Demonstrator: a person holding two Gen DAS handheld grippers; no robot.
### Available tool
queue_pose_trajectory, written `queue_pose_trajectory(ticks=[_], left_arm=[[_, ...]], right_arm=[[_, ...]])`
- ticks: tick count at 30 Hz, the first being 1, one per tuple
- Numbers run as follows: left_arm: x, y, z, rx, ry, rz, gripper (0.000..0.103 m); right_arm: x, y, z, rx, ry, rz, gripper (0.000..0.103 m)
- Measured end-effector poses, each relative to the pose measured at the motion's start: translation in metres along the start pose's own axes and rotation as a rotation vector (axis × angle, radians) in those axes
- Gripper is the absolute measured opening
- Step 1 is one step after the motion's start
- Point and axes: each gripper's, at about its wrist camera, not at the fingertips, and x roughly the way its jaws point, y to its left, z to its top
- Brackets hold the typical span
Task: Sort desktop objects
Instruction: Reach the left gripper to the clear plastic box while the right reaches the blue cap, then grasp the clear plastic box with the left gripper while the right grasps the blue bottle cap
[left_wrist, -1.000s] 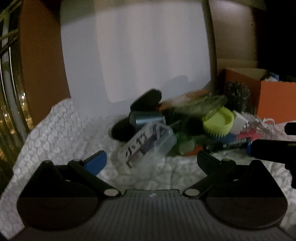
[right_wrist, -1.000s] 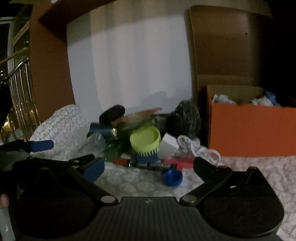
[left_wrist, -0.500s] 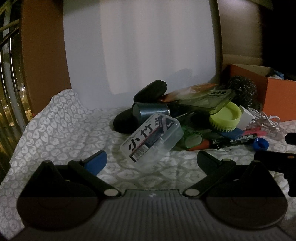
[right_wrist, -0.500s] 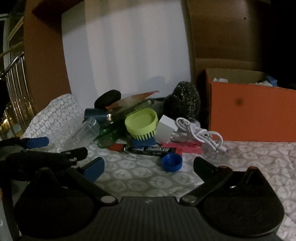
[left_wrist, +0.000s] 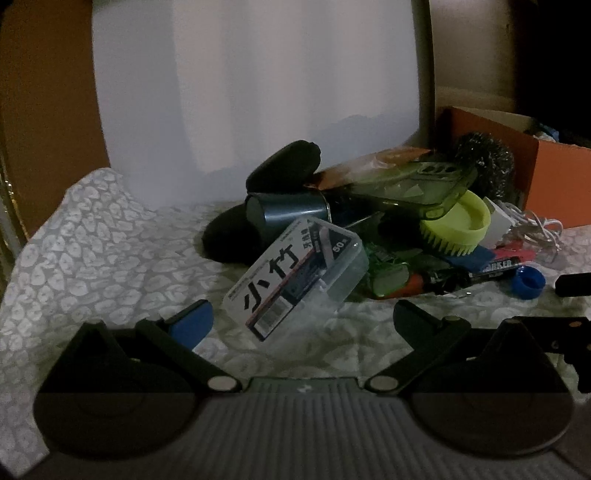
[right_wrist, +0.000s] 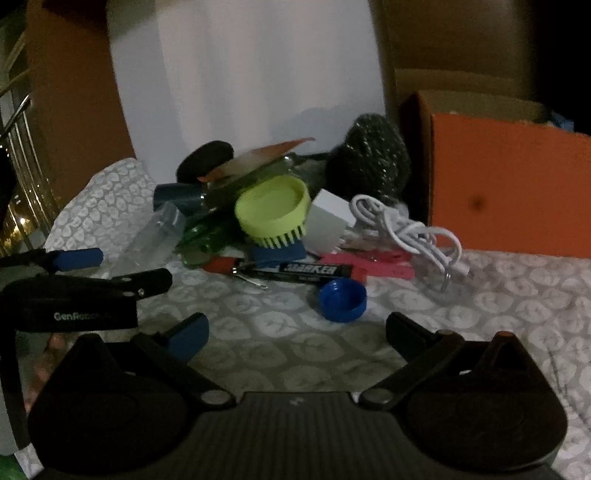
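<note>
Both the left claw (left_wrist: 301, 317) and the right claw (right_wrist: 297, 330) gape apart, empty; a clear toothpick box (left_wrist: 295, 277) lies at the left claw's 12 o'clock.

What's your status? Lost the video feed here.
Left gripper open, lined up on clear plastic box. Right gripper open, empty, blue cap just ahead. Pile unsorted beside orange box; nothing blocking.

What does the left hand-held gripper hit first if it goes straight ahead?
Most likely the clear plastic box, lying tilted right in front of the open left hand-held gripper, roughly centred between its fingers. Depth is unclear, but nothing sits nearer.
</note>
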Motion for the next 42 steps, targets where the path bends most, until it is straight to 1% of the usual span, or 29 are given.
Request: queue_pose_trajectory(ticks=[5,8,11,13,14,15,16,17,18,19,21,24,27,32,39,42], left_arm=[[0.009,0.001,0.004,0.007,0.015,-0.022,0.103],[0.015,0.003,0.007,0.009,0.023,-0.029,0.103],[0.022,0.005,0.010,0.014,0.033,-0.052,0.103],[0.024,0.007,0.012,0.017,0.037,-0.076,0.103],[0.024,0.007,0.012,0.018,0.035,-0.084,0.103],[0.024,0.008,0.012,0.012,0.034,-0.092,0.102],[0.022,0.010,0.011,0.004,0.032,-0.106,0.091],[0.021,0.010,0.011,0.004,0.034,-0.121,0.082],[0.019,0.012,0.010,0.003,0.043,-0.139,0.059],[0.018,0.014,0.009,-0.003,0.058,-0.161,0.035],[0.016,0.019,0.007,-0.030,0.075,-0.186,0.030],[0.006,0.023,0.003,-0.013,0.061,-0.171,0.030],[-0.005,0.027,0.004,-0.034,0.053,-0.185,0.030],[-0.024,0.027,0.009,-0.030,0.025,-0.195,0.030],[-0.044,0.009,0.014,0.008,0.005,-0.249,0.030],[-0.050,-0.003,0.017,0.028,0.003,-0.293,0.030]], right_arm=[[0.010,-0.005,0.007,-0.004,0.020,-0.010,0.103],[0.017,-0.008,0.012,-0.008,0.032,-0.016,0.100],[0.022,-0.010,0.014,-0.028,0.040,-0.038,0.087],[0.022,-0.011,0.015,-0.046,0.034,-0.056,0.067],[0.022,-0.012,0.015,-0.045,0.031,-0.060,0.062],[0.022,-0.015,0.015,-0.040,0.027,-0.060,0.051],[0.022,-0.018,0.016,-0.032,0.024,-0.059,0.037],[0.020,-0.021,0.016,-0.023,0.022,-0.055,0.032],[0.019,-0.024,0.016,-0.014,0.022,-0.047,0.029],[0.018,-0.025,0.015,-0.006,0.020,-0.039,0.028],[0.017,-0.027,0.013,-0.005,0.016,-0.033,0.028],[0.015,-0.026,0.013,-0.006,0.013,-0.025,0.028],[0.015,-0.024,0.013,-0.009,0.012,-0.019,0.028],[0.006,-0.020,0.012,-0.014,0.003,-0.003,0.028],[-0.018,-0.013,0.012,-0.032,-0.024,0.006,0.028],[-0.036,-0.011,0.013,-0.044,-0.048,0.002,0.028]])
